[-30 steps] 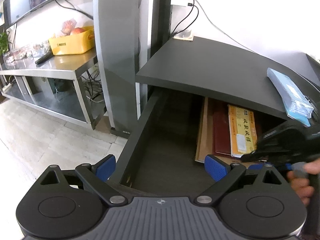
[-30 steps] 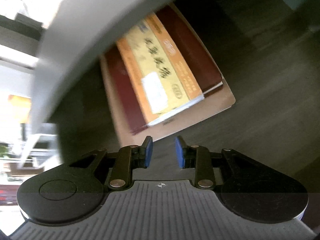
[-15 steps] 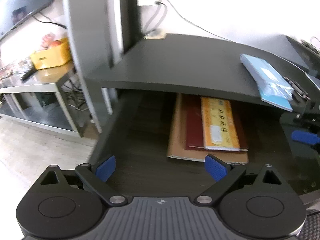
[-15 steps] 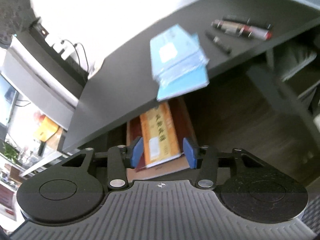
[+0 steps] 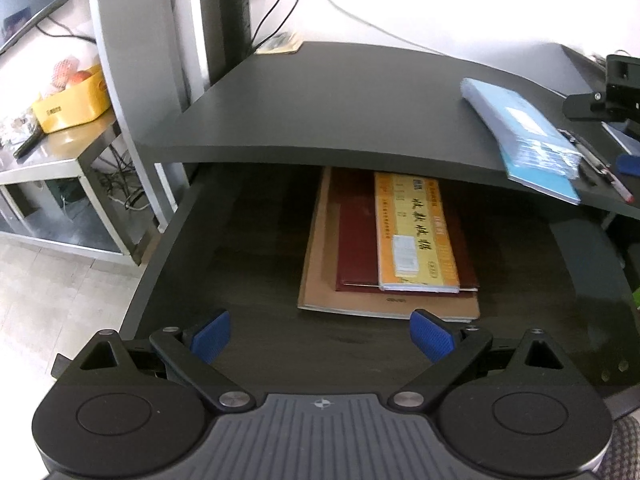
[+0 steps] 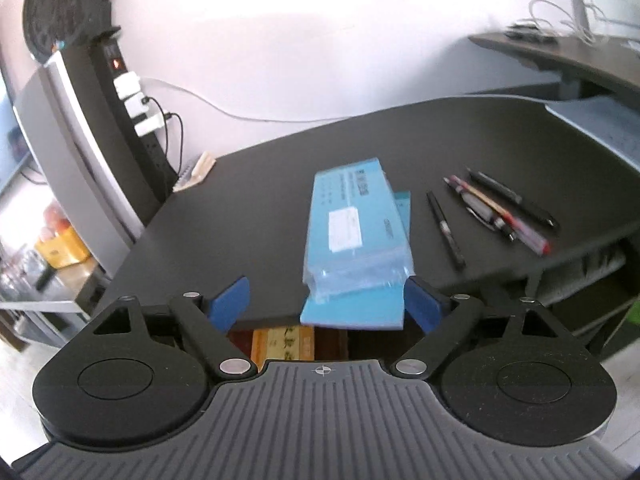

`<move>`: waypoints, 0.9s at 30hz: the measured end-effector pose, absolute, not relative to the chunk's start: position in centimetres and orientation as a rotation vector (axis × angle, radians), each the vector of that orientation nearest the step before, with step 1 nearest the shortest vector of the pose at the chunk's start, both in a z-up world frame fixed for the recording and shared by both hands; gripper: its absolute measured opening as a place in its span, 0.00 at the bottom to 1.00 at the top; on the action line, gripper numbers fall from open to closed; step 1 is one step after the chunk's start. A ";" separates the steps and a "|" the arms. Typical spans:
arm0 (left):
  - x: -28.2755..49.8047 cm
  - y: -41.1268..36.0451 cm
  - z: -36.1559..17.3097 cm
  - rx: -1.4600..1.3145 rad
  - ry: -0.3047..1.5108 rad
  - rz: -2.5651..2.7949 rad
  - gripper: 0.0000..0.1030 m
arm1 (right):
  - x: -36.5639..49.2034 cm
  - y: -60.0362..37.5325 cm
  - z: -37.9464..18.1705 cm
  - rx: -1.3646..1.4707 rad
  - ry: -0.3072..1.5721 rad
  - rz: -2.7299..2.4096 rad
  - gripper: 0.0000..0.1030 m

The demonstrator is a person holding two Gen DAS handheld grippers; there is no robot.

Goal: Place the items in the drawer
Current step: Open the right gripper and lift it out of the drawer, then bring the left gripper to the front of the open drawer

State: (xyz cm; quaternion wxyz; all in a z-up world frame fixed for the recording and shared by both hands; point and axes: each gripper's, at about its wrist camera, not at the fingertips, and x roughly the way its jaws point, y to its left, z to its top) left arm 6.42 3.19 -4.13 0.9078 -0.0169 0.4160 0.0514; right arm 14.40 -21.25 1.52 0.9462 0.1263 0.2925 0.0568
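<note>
The drawer (image 5: 256, 240) stands pulled out beneath the dark worktop (image 5: 340, 112). In it lies a flat stack: a tan folder (image 5: 320, 280) at the bottom, a maroon book (image 5: 356, 248) on that, a yellow booklet (image 5: 412, 236) on top. Blue packets (image 6: 356, 232) lie on the worktop, overhanging its near edge, with several pens (image 6: 496, 212) to their right.

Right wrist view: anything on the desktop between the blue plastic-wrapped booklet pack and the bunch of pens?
One black pen lies alone there on the black desktop, between the blue plastic-wrapped booklet pack and the bunch of pens. The right wrist view shows it.
</note>
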 end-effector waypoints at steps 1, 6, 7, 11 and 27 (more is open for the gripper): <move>6.7 3.4 -4.3 -0.041 0.865 0.113 0.93 | 14.8 -21.0 1.4 0.242 0.601 0.109 0.86; 7.5 3.9 -4.8 -0.049 0.875 0.121 0.93 | 14.0 -20.1 0.3 0.250 0.634 0.105 0.86; 7.6 3.9 -4.8 -0.048 0.874 0.118 0.94 | 13.2 -20.1 0.2 0.247 0.629 0.101 0.86; 6.8 3.4 -4.7 -0.038 0.876 0.054 0.94 | 9.8 -20.3 0.2 0.238 0.607 0.081 0.86; 0.2 1.2 -3.0 0.052 0.835 0.000 0.94 | -0.7 -21.6 -0.1 0.150 0.649 0.008 0.90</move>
